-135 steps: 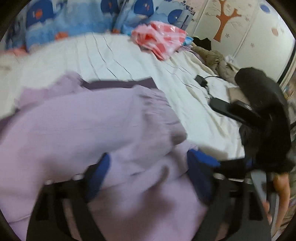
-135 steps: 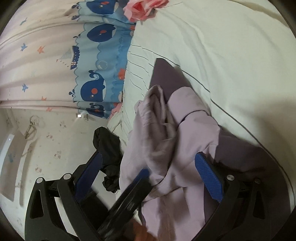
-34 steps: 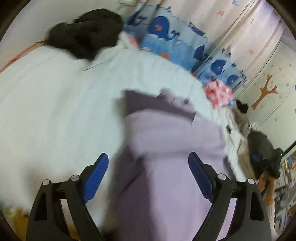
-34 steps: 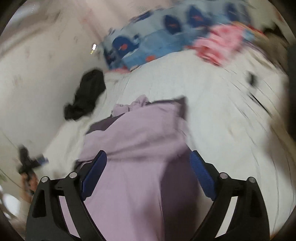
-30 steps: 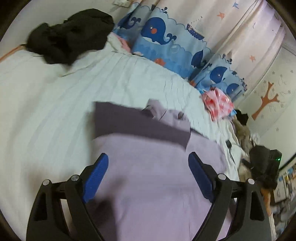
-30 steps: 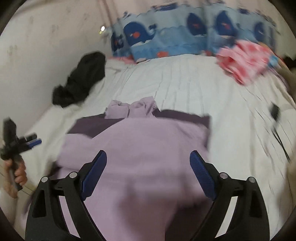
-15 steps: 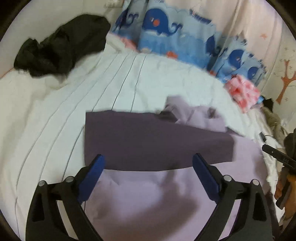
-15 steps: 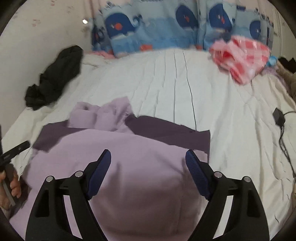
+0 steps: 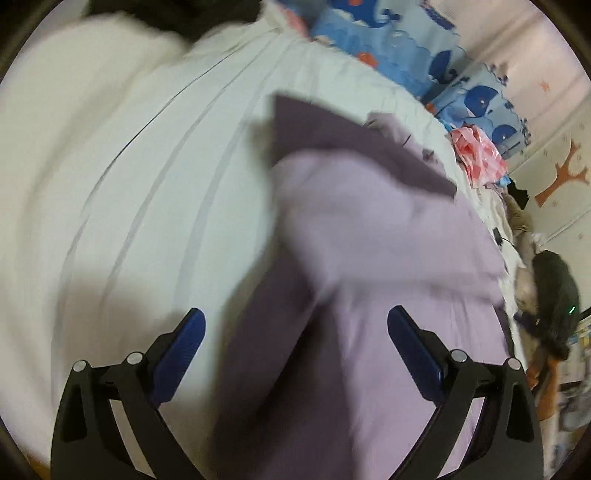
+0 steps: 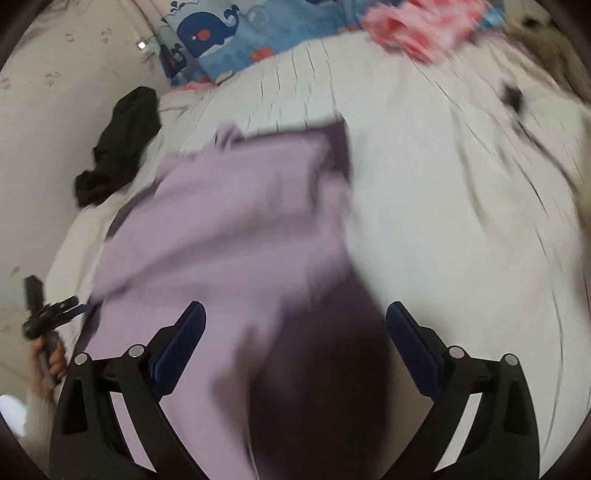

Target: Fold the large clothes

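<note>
A large lilac garment point(image 9: 388, 258) with a darker purple underside lies on the white bed, blurred by motion. It also shows in the right wrist view point(image 10: 229, 229). My left gripper point(image 9: 295, 343) is open, its blue pads either side of the garment's near left edge, holding nothing. My right gripper point(image 10: 293, 336) is open over the garment's near right part, also empty. The left gripper point(image 10: 50, 314) shows small at the left of the right wrist view, in a hand.
White striped bedsheet point(image 9: 122, 184) around the garment. A black garment point(image 10: 122, 140) lies at the far left of the bed. A pink checked cloth point(image 10: 421, 22) lies at the far right. Whale-print curtain point(image 10: 229, 33) behind. A black charger and cable point(image 10: 513, 98) lie on the right.
Both grippers have swung lower and closer over the garment. The left view has shifted to the garment's left edge, the right view to its right edge. Both stay open.
</note>
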Demonstrator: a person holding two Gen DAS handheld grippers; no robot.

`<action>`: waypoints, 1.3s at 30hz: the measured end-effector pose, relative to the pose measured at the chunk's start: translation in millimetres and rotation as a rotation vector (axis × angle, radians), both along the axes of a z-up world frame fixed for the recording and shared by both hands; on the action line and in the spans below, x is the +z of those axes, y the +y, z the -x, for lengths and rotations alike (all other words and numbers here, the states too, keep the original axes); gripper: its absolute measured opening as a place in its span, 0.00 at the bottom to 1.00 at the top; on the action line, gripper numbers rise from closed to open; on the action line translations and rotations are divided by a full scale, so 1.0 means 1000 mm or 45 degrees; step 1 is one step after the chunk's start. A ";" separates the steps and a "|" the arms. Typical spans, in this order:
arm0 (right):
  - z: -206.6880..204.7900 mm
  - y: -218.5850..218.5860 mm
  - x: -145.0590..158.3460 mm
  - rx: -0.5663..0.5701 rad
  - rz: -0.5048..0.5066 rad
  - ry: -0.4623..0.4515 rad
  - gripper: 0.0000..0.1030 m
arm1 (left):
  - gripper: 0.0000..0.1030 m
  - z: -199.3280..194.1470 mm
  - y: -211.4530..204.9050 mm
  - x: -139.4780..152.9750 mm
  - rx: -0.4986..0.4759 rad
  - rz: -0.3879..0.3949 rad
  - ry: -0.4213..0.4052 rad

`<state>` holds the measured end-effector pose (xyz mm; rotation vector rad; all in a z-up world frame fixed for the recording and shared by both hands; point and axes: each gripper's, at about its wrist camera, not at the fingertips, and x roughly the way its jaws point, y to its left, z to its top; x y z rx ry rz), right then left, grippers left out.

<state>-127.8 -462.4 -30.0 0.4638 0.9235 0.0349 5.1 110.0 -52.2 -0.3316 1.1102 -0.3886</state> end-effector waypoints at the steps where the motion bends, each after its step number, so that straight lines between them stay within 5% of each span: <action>1: 0.030 -0.006 -0.005 -0.010 -0.034 0.018 0.92 | 0.92 0.013 0.014 -0.004 0.002 0.012 0.030; 3: 0.081 -0.018 -0.015 -0.030 -0.124 0.046 0.92 | 0.92 0.049 0.047 -0.015 -0.025 0.051 0.096; 8: 0.173 -0.022 -0.048 0.050 -0.522 0.111 0.92 | 0.92 0.124 0.078 -0.044 -0.183 0.328 0.249; 14: 0.214 0.007 -0.067 0.208 -0.785 0.085 0.92 | 0.93 0.186 0.067 -0.052 -0.350 0.559 0.249; 18: 0.225 0.021 -0.068 0.238 -0.822 0.066 0.90 | 0.93 0.212 0.057 -0.051 -0.433 0.609 0.234; 22: 0.224 0.038 -0.058 0.243 -0.813 -0.035 0.47 | 0.93 0.222 0.052 -0.049 -0.402 0.648 0.210; 25: 0.225 0.049 -0.046 0.256 -0.751 -0.074 0.34 | 0.89 0.221 0.050 -0.047 -0.316 0.640 0.194; 28: 0.229 0.049 -0.035 0.261 -0.748 -0.138 0.29 | 0.60 0.218 0.045 -0.033 -0.327 0.635 0.117; 31: 0.229 0.048 -0.035 0.280 -0.754 -0.116 0.29 | 0.45 0.220 0.052 -0.023 -0.347 0.694 0.041; 39: 0.224 0.048 -0.024 0.271 -0.688 -0.212 0.22 | 0.31 0.212 0.045 -0.017 -0.334 0.712 0.000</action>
